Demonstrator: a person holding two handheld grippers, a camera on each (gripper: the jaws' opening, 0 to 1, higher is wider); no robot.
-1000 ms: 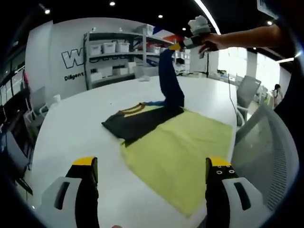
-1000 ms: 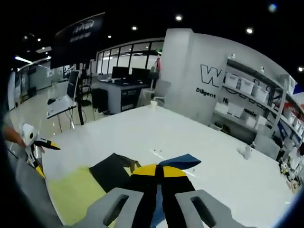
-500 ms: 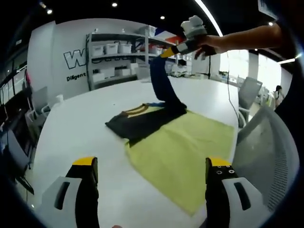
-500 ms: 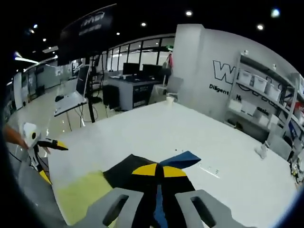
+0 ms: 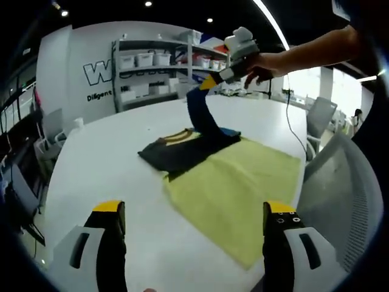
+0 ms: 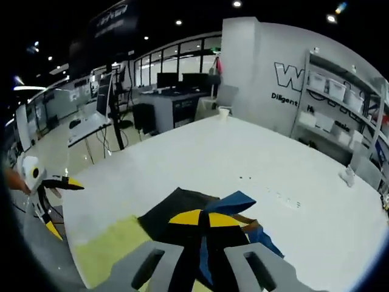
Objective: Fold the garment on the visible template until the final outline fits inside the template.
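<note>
Left gripper view: I see my left hand-held gripper (image 5: 193,225) low in front of me, its two yellow-tipped jaws standing wide apart with nothing between them, above the near part of the white counter (image 5: 97,164). Ahead on the counter lies the yellow-green template (image 5: 234,194), a flat rectangular sheet. The garment (image 5: 182,149), dark with blue and yellow trim, rests partly on the far corner of the template and partly on the bare counter beyond it. One blue part of the garment is pulled up off the pile in a narrow strip, and the right hand-held gripper (image 5: 209,80) has that strip pinched at its top, held by a hand (image 5: 258,64) reaching in from the right side of the view. Behind the counter I can make out a shelving rack (image 5: 152,67) with white bins against a white wall, and a grey mesh chair (image 5: 340,188) close on my right.

In the right gripper view, the right hand-held gripper (image 6: 203,220) has its jaws pressed together on blue and dark cloth of the garment (image 6: 182,204), which spreads over the template (image 6: 106,246) corner below. The left hand-held gripper (image 6: 64,182) shows small at the far left edge.
</note>
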